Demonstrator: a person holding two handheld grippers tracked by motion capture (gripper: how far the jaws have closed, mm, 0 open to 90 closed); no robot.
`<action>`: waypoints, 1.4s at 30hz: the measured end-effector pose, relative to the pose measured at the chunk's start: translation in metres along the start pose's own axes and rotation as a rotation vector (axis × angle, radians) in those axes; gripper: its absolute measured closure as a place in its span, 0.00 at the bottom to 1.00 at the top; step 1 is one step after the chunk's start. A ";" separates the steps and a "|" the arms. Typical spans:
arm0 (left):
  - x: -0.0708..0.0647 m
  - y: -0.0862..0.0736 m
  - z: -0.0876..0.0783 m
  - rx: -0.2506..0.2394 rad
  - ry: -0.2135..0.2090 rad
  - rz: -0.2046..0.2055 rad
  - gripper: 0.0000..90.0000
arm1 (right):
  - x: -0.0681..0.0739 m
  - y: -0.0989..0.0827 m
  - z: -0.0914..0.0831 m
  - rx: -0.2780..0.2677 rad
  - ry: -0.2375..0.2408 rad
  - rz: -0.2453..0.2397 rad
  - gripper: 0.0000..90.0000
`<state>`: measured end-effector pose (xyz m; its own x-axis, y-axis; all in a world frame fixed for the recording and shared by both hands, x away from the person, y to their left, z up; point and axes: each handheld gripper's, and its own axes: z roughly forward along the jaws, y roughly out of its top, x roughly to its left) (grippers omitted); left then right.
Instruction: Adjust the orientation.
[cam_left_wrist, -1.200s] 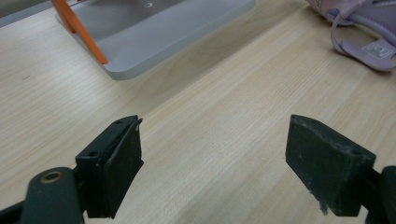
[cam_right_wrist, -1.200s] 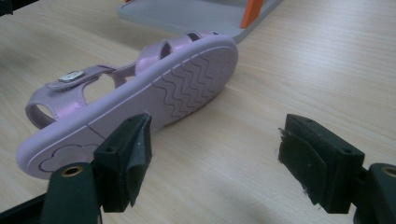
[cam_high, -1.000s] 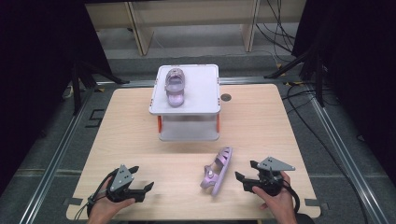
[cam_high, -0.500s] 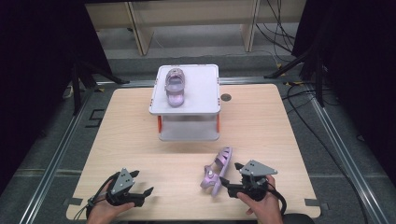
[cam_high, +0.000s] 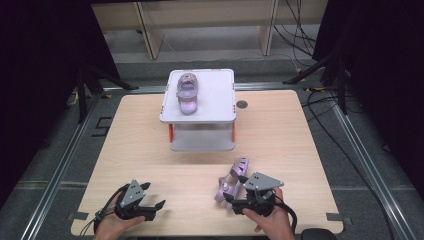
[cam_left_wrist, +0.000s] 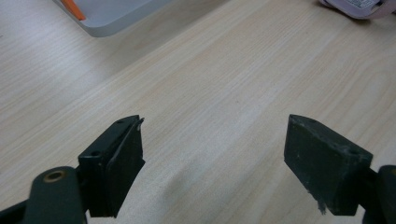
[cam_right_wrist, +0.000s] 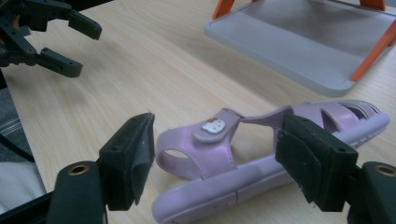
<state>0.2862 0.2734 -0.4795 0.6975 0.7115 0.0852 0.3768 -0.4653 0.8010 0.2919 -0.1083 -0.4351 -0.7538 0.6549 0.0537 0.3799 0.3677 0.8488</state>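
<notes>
A purple child's sandal (cam_high: 234, 179) lies on its side on the wooden table, near the front right. My right gripper (cam_high: 229, 199) is open, one jaw on each side of the sandal's heel end (cam_right_wrist: 219, 140), not closed on it. The strap has a small white cat badge (cam_right_wrist: 212, 127). A second purple sandal (cam_high: 187, 92) rests upright on top of a white two-tier stand (cam_high: 220, 100). My left gripper (cam_high: 156, 196) is open above bare wood at the front left (cam_left_wrist: 215, 135), holding nothing. It also appears far off in the right gripper view (cam_right_wrist: 86, 50).
The stand has orange legs (cam_right_wrist: 373, 46) and a grey lower shelf (cam_right_wrist: 308, 42); its corner (cam_left_wrist: 116, 14) is ahead of the left gripper. A dark cable hole (cam_high: 242, 104) sits right of the stand. Shelving and cables lie beyond the table's far edge.
The right gripper has moved left to the sandal on the table, so that its open jaws now flank the heel end. The left gripper drifted slightly toward the front edge.
</notes>
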 end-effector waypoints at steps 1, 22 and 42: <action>0.002 0.000 0.000 0.013 0.005 0.023 0.22 | 0.000 0.001 0.002 -0.004 0.010 0.003 0.32; 0.001 0.001 -0.004 -0.011 0.003 0.010 0.22 | 0.005 0.007 0.029 0.102 0.041 -0.034 0.53; 0.003 0.001 -0.006 -0.005 0.015 0.034 0.22 | -0.013 -0.014 -0.013 0.108 0.030 0.050 0.57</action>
<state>0.2854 0.2782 -0.4750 0.7009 0.7030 0.1208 0.3501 -0.4866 0.8004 0.2888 -0.1308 -0.4411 -0.7479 0.6544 0.1115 0.4716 0.4055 0.7831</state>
